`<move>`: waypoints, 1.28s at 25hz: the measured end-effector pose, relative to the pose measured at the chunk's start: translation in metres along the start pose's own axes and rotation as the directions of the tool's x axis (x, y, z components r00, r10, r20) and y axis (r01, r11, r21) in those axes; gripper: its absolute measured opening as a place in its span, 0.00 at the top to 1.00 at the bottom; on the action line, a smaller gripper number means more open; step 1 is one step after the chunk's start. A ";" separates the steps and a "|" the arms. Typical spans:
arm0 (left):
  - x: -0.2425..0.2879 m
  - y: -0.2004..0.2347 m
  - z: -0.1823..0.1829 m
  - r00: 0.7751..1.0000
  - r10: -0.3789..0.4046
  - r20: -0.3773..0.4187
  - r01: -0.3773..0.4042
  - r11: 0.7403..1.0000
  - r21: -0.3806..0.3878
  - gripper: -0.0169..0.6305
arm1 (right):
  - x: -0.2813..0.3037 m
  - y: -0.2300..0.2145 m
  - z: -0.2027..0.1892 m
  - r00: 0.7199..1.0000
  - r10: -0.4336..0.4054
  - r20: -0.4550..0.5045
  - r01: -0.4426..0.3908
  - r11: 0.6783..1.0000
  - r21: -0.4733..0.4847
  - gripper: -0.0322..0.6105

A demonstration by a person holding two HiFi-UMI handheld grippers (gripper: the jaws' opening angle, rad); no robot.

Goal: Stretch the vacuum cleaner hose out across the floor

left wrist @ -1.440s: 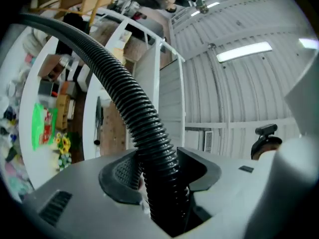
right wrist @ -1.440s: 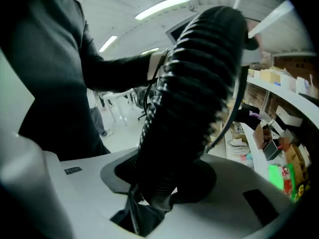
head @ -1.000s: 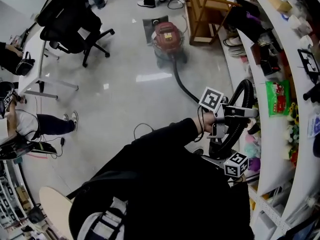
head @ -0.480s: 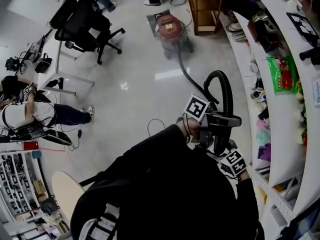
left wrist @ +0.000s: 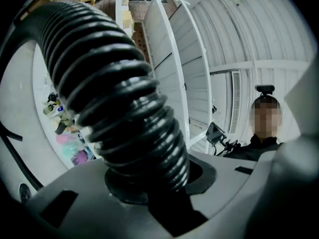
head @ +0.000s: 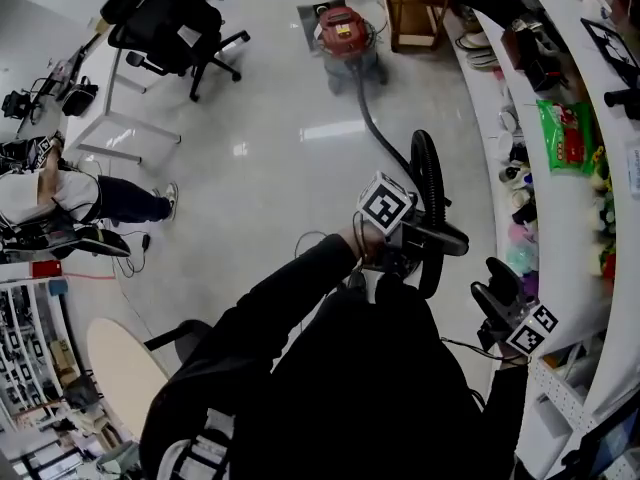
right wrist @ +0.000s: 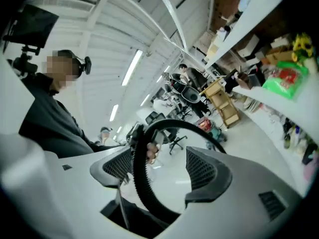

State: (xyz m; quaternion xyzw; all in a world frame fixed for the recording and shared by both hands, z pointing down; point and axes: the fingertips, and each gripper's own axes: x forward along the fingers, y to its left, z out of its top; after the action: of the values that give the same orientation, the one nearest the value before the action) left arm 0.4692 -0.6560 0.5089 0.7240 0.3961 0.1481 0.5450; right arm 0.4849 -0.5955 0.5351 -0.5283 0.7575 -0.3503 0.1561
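Glossy floor (head: 260, 168), left hand-held gripper (head: 436, 238) closing on hose (head: 431, 178)

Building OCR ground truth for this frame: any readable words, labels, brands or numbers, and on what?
No text here is legible.
Green packet: printed front, too small to read.
Red vacuum cleaner: label on top, blurred, unreadable.
Marker cubes: black-and-white square patterns only, no letters or numbers.

Glossy grey floor (head: 270, 103) under red vacuum cleaner (head: 345, 36), black hose (head: 372, 133), office chair (head: 170, 23).
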 end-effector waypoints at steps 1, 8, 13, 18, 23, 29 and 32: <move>-0.002 -0.003 -0.017 1.000 -0.001 -0.029 0.000 1.000 -0.003 0.74 | 0.000 -0.001 0.000 0.999 -0.050 -0.020 0.049 0.997 -0.055 0.40; -0.035 -0.047 -0.165 0.914 0.026 -0.404 -0.003 0.998 0.058 0.74 | 0.055 0.031 -0.039 0.880 -0.386 -0.277 0.121 0.746 -0.655 0.40; -0.065 -0.067 -0.234 0.832 0.073 -0.550 -0.031 0.996 0.084 0.74 | 0.097 0.060 -0.079 0.789 -0.510 -0.342 -0.091 0.454 -0.886 0.40; -0.078 -0.084 -0.296 0.757 0.100 -0.645 -0.045 0.994 0.101 0.74 | 0.138 0.088 -0.129 0.752 -0.503 -0.425 -0.316 0.290 -0.903 0.40; -0.066 -0.096 -0.338 0.742 0.093 -0.663 -0.049 0.995 0.085 0.74 | 0.129 0.091 -0.190 0.667 -0.506 -0.547 -0.488 0.257 -0.834 0.40; -0.064 -0.085 -0.380 0.685 0.230 -0.691 -0.176 0.973 0.149 0.74 | 0.091 0.099 -0.213 0.668 -0.528 -0.524 -0.541 0.139 -0.829 0.63; -0.052 -0.081 -0.413 0.601 0.309 -0.737 -0.253 0.948 0.192 0.75 | 0.045 0.108 -0.234 0.661 -0.484 -0.574 -0.571 0.173 -0.803 0.63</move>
State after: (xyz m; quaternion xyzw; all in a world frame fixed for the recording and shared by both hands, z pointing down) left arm 0.1360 -0.4093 0.5962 0.6661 0.4731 0.5074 0.2740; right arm 0.2507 -0.5292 0.6316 -0.2724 0.7966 0.0485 -0.5375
